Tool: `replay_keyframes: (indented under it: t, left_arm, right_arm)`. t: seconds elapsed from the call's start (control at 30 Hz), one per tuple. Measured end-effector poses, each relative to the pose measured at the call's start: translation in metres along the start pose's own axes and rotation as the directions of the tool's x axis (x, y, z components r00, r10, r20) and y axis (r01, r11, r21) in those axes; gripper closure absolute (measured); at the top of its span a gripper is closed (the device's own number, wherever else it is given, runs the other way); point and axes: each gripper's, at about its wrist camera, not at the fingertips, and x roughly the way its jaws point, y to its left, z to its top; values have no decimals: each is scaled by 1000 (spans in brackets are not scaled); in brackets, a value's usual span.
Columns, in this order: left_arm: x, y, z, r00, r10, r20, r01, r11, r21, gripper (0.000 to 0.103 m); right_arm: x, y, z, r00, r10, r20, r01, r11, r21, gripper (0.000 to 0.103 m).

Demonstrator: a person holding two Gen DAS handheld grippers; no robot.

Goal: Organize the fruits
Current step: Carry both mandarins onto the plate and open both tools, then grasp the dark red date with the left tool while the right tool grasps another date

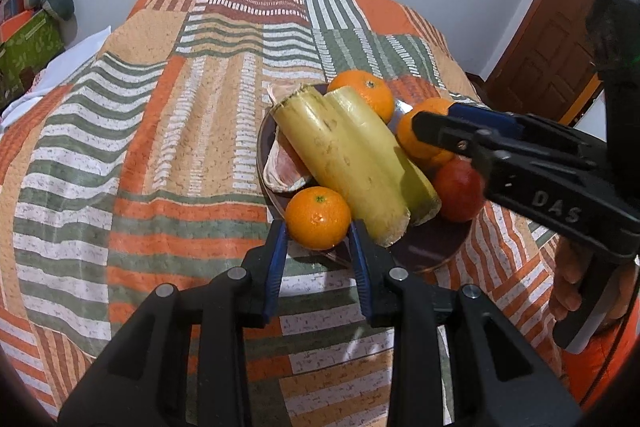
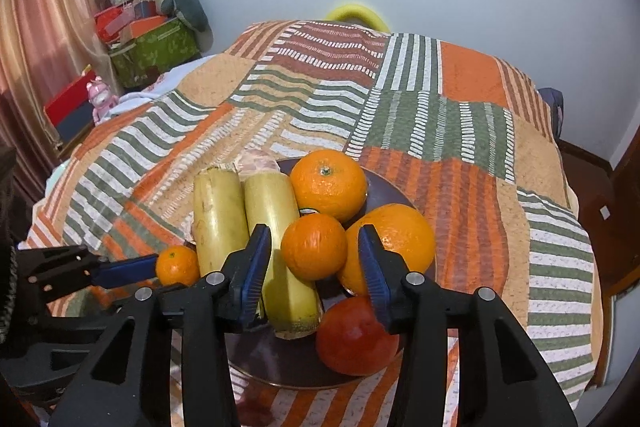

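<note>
While four oranges crowd the plate, two sugarcane pieces lie alongside.

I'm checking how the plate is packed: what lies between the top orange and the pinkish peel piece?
Two pale yellow-green stalk pieces, side by side, lie between the top orange and the peel piece; the left wrist view shows it best.

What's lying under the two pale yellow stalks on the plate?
Under the two stalks a pinkish, pale-skinned piece pokes out at the far end, resting on the dark plate. The stalks cover the rest, so I cannot tell what it is.
</note>
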Motion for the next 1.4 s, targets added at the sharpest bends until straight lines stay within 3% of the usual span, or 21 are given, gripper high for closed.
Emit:
replay_keyframes:
  t: [0.07, 0.23, 0.67, 0.8, 1.0, 1.1, 1.4]
  left_arm:
    - [-1, -1, 0, 1000, 3, 1, -3, 1000, -3, 72]
    - [-17, -6, 1, 999, 17, 32, -17, 1000, 8, 60]
    - [-97, -34, -9, 988, 59, 141, -65, 997, 43, 60]
    - [-126, -43, -18, 983, 60, 174, -68, 997, 42, 60]
    - [-160, -56, -39, 975, 68, 211, -78, 996, 40, 51]
    - [-167, -62, -50, 976, 69, 208, -80, 996, 46, 51]
    - [-153, -74, -79, 989, 59, 139, -66, 997, 48, 48]
  right_arm:
    - [-4, 0, 0, 1000, -4, 5, 4, 1000, -5, 61]
    - [-21, 0, -3, 1000, -7, 20, 7, 1000, -6, 61]
    - [-94, -4, -25, 997, -20, 75, 16, 999, 51, 59]
    - [-120, -2, -35, 994, -33, 102, 27, 998, 62, 53]
    - [-149, 2, -57, 993, -51, 103, 46, 997, 55, 52]
    - [-155, 2, -70, 996, -48, 79, 44, 998, 52, 38]
    - [-141, -1, -109, 998, -68, -18, 68, 996, 57, 37]
